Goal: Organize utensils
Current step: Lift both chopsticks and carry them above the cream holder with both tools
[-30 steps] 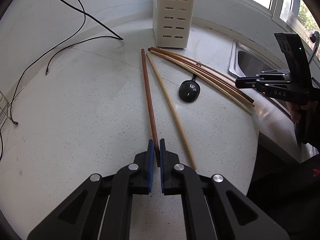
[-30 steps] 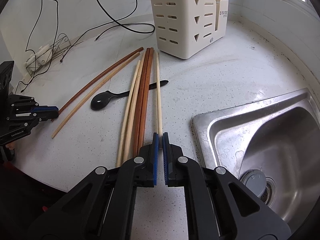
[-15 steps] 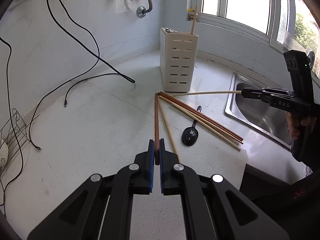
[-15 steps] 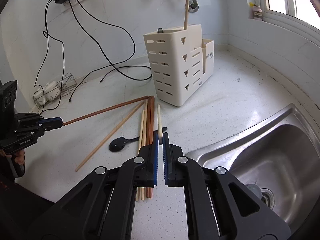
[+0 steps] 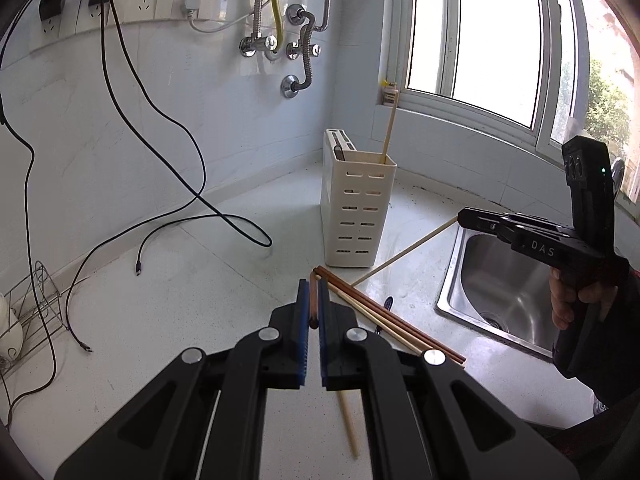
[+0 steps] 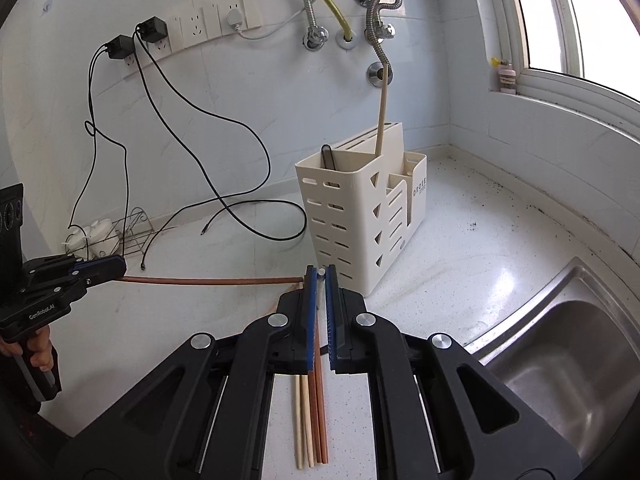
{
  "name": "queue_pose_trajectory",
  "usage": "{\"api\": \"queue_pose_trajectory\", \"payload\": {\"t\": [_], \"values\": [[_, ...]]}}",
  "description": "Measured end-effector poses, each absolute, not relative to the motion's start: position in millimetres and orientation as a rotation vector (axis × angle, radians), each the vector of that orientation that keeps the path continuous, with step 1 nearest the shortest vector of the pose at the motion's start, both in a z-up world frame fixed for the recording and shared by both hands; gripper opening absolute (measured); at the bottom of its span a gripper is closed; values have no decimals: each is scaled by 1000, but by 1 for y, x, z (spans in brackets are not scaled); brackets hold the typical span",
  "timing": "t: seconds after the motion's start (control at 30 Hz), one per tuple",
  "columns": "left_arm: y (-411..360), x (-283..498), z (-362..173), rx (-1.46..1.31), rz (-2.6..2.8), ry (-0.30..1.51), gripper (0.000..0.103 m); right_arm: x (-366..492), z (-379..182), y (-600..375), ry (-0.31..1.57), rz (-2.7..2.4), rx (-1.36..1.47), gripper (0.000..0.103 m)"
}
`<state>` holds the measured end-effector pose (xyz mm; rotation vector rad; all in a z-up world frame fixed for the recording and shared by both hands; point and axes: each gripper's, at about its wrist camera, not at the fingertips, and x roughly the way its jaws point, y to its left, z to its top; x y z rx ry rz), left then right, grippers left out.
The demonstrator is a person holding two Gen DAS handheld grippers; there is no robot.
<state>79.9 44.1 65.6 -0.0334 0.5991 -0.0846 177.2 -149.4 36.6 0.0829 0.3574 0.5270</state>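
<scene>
My left gripper (image 5: 313, 292) is shut on a dark brown chopstick (image 5: 313, 300), held above the counter; the stick shows lengthwise in the right wrist view (image 6: 208, 280), with the left gripper (image 6: 116, 268) at its end. My right gripper (image 6: 319, 280) is shut on a pale chopstick (image 6: 321, 271); in the left wrist view that stick (image 5: 404, 253) slants down from the right gripper (image 5: 464, 216). A cream utensil holder (image 5: 358, 208) (image 6: 360, 216) stands ahead with one pale chopstick (image 6: 382, 112) and a dark utensil (image 6: 329, 158) in it. Several chopsticks (image 5: 384, 316) (image 6: 312, 420) lie on the counter.
A steel sink (image 5: 504, 292) (image 6: 572, 360) is set into the counter (image 5: 180, 300) at the right. Black cables (image 5: 192, 200) (image 6: 240, 200) trail across the counter from wall sockets. A small wire rack (image 6: 128, 228) stands at the left wall. A black spoon (image 5: 386, 304) lies among the chopsticks.
Both grippers have lifted their chopsticks off the counter and tilted up, bringing the wall, window and holder top into view.
</scene>
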Motion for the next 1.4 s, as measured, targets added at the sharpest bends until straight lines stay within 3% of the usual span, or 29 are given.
{"api": "queue_pose_trajectory", "payload": {"t": [1.4], "values": [[46, 178, 119, -63, -122, 408, 4, 219, 62, -131, 331, 461, 105, 4]]}}
